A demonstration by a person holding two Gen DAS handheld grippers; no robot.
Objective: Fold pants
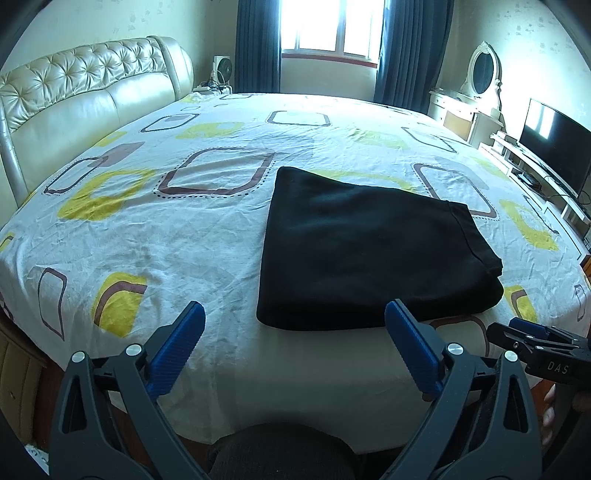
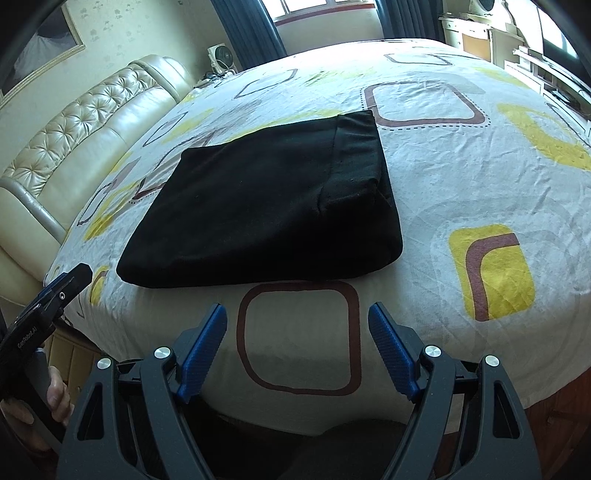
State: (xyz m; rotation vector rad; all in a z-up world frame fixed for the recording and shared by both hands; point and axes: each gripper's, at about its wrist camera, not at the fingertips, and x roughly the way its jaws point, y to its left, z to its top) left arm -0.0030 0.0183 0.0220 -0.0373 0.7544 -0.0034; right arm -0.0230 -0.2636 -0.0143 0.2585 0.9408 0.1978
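One folded pants (image 1: 369, 251) lies mid-frame on one bed (image 1: 147, 229); two grippers, left (image 1: 295, 317) and right (image 2: 297, 314), gape empty below.

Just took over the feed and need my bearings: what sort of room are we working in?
A home bedroom, most likely. The black pants lie folded on a large bed with a tufted headboard; a vanity mirror and a TV stand along the wall.

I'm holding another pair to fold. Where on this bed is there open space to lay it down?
Plenty. The sheet lies bare between the folded black pants and the headboard, and beyond the pants toward the window. The near edge is tighter: both open grippers, left and right, hover there.
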